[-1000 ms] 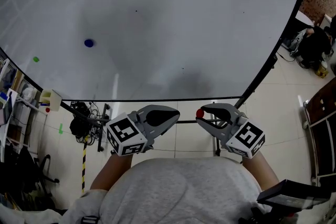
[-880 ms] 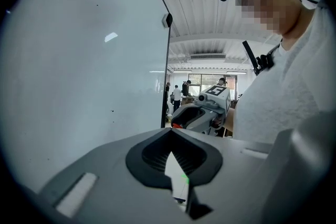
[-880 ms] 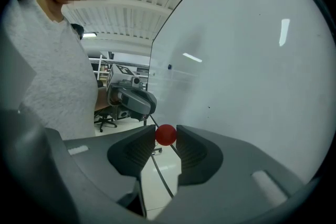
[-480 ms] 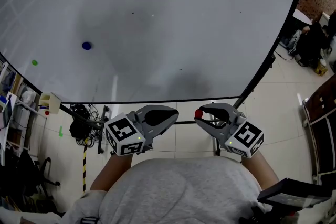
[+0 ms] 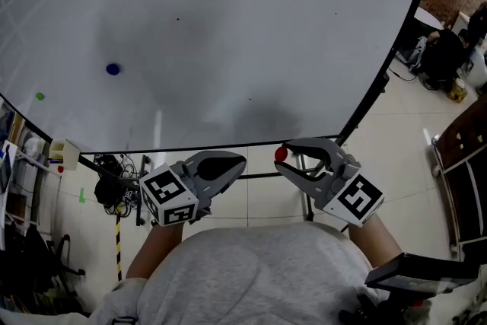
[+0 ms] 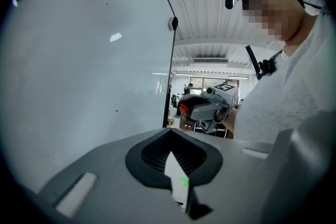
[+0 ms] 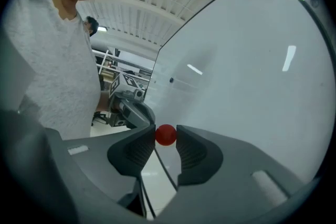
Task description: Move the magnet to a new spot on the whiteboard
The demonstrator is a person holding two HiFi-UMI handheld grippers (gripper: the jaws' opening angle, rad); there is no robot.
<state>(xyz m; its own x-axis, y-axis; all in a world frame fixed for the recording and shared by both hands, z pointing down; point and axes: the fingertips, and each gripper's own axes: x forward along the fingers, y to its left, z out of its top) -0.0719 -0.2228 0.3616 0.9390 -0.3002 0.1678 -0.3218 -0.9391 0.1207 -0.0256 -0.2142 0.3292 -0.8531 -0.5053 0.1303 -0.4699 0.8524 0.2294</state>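
Observation:
A small red magnet [image 7: 166, 135] is pinched between the tips of my right gripper [image 7: 166, 136]; it also shows as a red dot [image 5: 281, 154] at the tip of that gripper [image 5: 283, 157] in the head view, just below the whiteboard's [image 5: 228, 27] lower edge. From the left gripper view the red magnet [image 6: 184, 109] appears at the far gripper's tip. My left gripper [image 5: 237, 161] hovers beside it with its jaws together and nothing in them; in its own view the left gripper [image 6: 171, 140] is closed. A blue magnet [image 5: 112, 69] sits on the board at the left.
A green magnet [image 5: 39, 97] sits near the board's left edge. The board's black frame and stand leg [image 5: 373, 99] run down the right side. Cables and a black bag [image 5: 110, 179] lie on the tiled floor under the board. Dark furniture [image 5: 464, 164] stands at the right.
My right gripper has risen a little with the red magnet, nearer the board's lower edge. The head view has shifted, so the board's magnets appear further left. The left gripper holds its place.

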